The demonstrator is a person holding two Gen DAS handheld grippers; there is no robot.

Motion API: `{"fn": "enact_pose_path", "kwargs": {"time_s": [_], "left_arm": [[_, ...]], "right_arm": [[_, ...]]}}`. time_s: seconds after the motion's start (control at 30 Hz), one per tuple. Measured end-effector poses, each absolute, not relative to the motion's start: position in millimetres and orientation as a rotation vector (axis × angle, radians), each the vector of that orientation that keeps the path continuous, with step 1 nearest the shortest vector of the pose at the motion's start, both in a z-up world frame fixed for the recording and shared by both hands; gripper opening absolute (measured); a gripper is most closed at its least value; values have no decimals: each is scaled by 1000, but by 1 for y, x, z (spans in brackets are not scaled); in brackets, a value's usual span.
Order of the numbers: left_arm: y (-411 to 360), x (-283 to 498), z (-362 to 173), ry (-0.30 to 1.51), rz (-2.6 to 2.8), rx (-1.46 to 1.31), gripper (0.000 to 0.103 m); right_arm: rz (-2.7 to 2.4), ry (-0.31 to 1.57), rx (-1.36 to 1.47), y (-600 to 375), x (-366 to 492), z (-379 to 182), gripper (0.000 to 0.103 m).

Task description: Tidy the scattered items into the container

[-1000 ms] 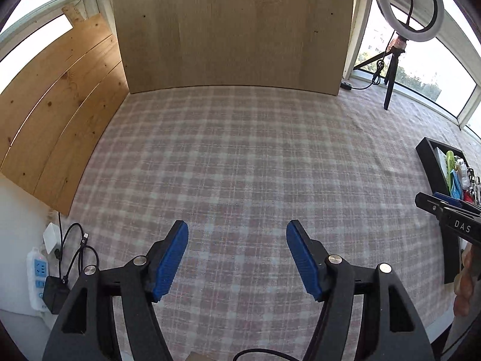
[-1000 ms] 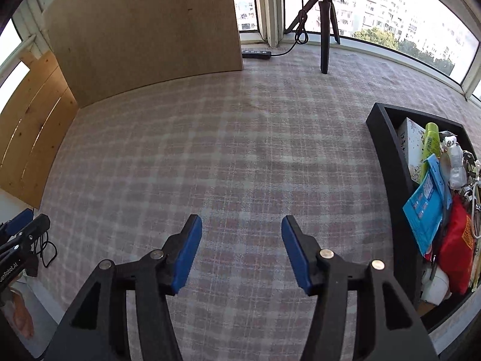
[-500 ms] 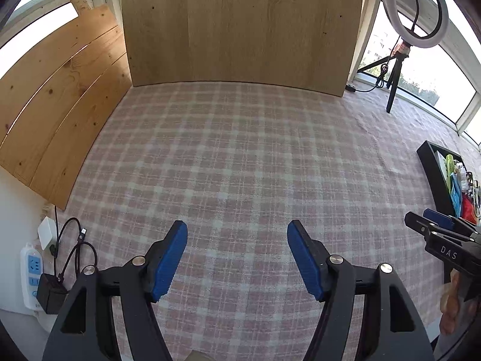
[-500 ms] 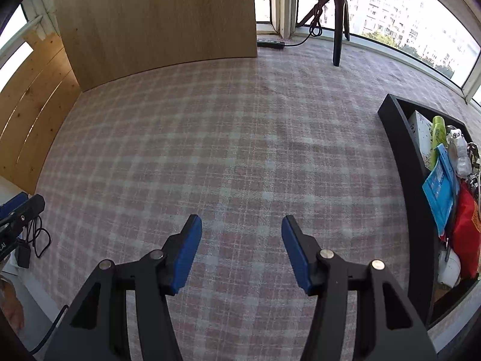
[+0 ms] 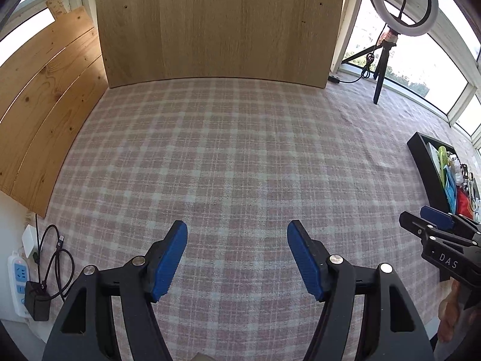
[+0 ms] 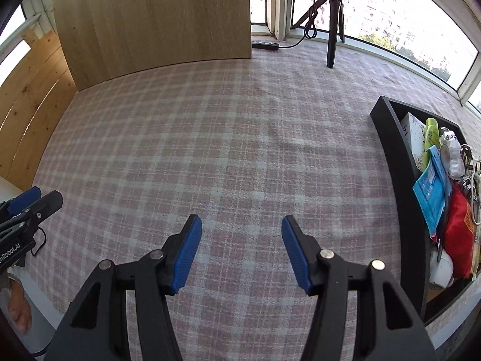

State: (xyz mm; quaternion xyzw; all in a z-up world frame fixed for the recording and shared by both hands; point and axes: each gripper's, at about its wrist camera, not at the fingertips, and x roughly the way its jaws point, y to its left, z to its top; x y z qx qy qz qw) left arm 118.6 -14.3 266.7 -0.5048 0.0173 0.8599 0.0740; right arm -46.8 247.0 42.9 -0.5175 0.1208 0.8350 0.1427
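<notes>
A black container (image 6: 387,138) stands at the right edge of the checked cloth, filled with several items: a white box (image 6: 410,134), a green tube (image 6: 431,134), a blue packet (image 6: 430,192) and a red pouch (image 6: 458,237). The same container (image 5: 424,162) shows at the far right of the left wrist view. My right gripper (image 6: 239,228) is open over bare cloth, left of the container, with nothing between its blue pads. My left gripper (image 5: 237,237) is open too, empty, over the cloth's near middle. No loose item lies on the cloth in either view.
A wooden board (image 5: 216,24) stands upright at the far end, and wooden planks (image 5: 45,96) line the left side. A ring light on a tripod (image 5: 387,30) stands at the back right by the windows. A power strip with cables (image 5: 21,279) lies off the cloth's left edge.
Both views have shifted slightly: the container sits a little further right and lower, and the far board looks nearer. Both grippers stay open and empty.
</notes>
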Motion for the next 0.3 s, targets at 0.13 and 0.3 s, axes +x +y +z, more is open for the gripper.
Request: {"fn": "enact_pose_path", "kwargs": {"time_s": [0.13,0.3], "left_arm": [[-9,116,266,76,2580,-1505,67],[-9,111,263,82,2578,-1514,67]], "right_arm": [[2393,372,-1495,253,-49,36,55],[2376,399,-1495,258,-49,29,55]]}}
